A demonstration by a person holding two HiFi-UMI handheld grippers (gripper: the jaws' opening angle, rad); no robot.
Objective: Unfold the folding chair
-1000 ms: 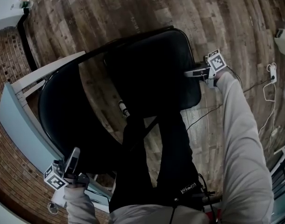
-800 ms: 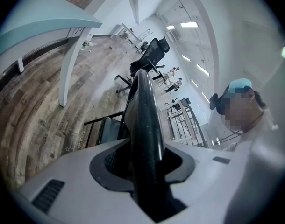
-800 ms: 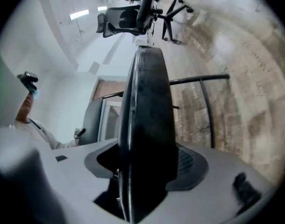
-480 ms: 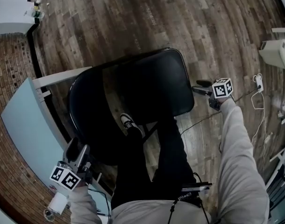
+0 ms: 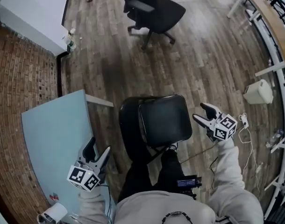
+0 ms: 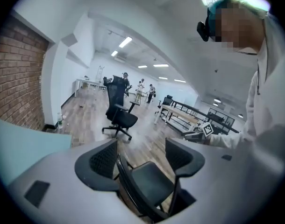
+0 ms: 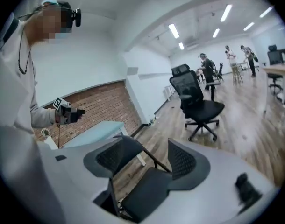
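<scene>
Black and unfolded, the folding chair [image 5: 163, 120] stands on the wood floor [image 5: 208, 59] just in front of the person's legs. Its seat lies flat, and its back is on the side toward the pale blue bench [image 5: 53, 139]. The left tool [image 5: 97, 148] hangs in the air off the chair's left side, over the bench edge and clear of the chair; its jaws are opening and grip nothing. The right tool [image 5: 201, 112] is near the chair's right side, not touching it, its jaws spread wide and empty. Well beyond the folding chair, a black office chair [image 5: 152, 10] on wheels stands on the same floor.
</scene>
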